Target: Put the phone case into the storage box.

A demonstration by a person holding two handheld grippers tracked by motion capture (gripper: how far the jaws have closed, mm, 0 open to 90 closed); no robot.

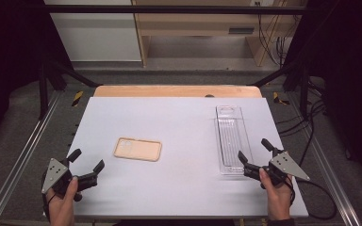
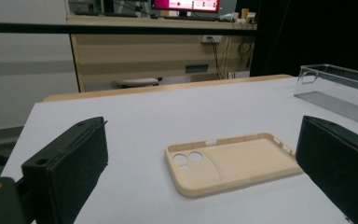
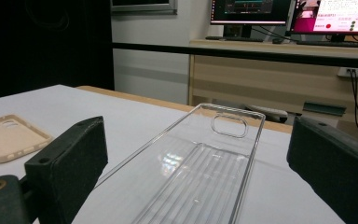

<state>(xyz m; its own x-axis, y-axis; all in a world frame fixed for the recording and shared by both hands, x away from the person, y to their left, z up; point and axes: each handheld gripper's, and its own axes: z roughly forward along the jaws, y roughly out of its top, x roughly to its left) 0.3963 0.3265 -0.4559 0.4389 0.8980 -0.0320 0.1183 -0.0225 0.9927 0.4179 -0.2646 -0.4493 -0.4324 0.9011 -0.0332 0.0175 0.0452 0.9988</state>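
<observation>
Beige phone case point(image 1: 137, 149) flat on white table point(image 1: 179, 188), centre-left of high view | clear plastic tray point(image 1: 230, 139) centre-right | left tool point(image 1: 86, 165) released, empty, aimed at case | right tool point(image 1: 253, 154) released, at tray's near end | step: approach, nothing gripped | next: likely close in, pinch the case's edge.

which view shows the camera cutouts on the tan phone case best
The left gripper view: the tan phone case lies close and open side up, its round cutouts clear at the near end. The high view shows the whole case from above, cutouts faint. The right gripper view catches one end of it at the left edge.
</observation>
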